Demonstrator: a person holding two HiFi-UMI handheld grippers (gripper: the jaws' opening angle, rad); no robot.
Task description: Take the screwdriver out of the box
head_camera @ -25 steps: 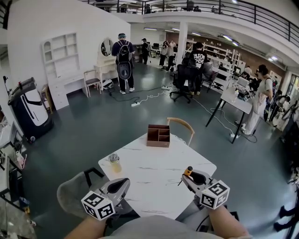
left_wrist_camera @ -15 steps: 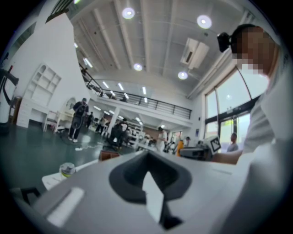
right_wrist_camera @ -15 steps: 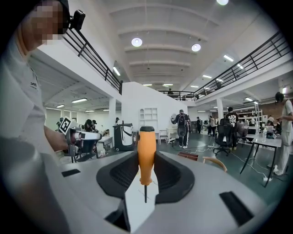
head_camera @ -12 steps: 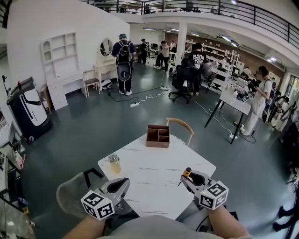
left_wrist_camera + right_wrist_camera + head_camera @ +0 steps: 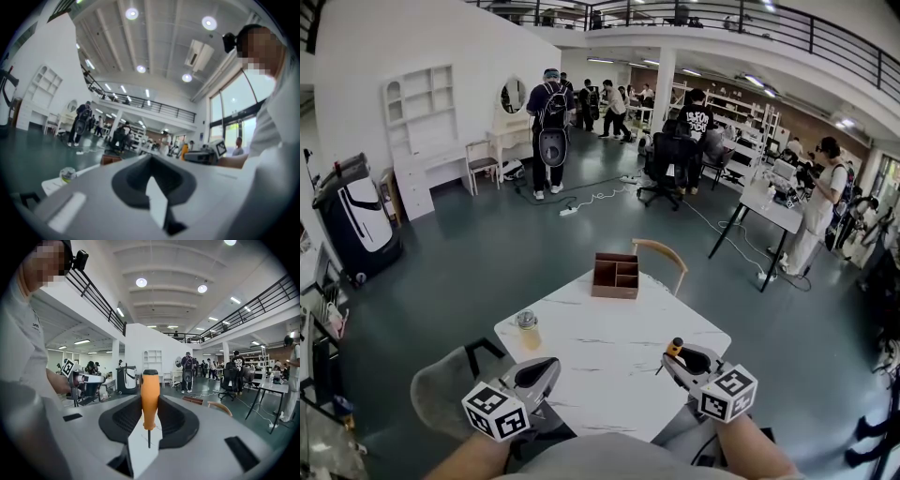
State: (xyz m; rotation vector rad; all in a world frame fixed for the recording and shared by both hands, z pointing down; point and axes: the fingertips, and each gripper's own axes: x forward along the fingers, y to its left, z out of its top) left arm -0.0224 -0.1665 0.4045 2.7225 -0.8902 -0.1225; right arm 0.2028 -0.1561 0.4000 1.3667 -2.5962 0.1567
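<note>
Since the screwdriver (image 5: 150, 392) is already clamped by its orange handle in the right gripper (image 5: 680, 356), at the lower right of the head view and well apart from the brown box (image 5: 616, 275) at the far edge of the table (image 5: 609, 352) near frame centre, the extraction itself looks done. What's left is probably carrying it clear or setting it down. The jaws stand partly open, pads pressing on both sides of the handle. The handle stands upright between them, thin shaft pointing down in the right gripper view. The grip seems to sit on the handle's lower part, so the top overhangs. Any tilt should be slow, or the tool could pivot in the pads. If it gets laid down, the bare white tabletop straight ahead of the gripper looks like the safe spot. The small lidded jar (image 5: 528, 323) at centre left is out of the way. The left gripper (image 5: 550, 364), lower left, has its jaws together on nothing and isn't needed, so it is best parked where it is.
</note>
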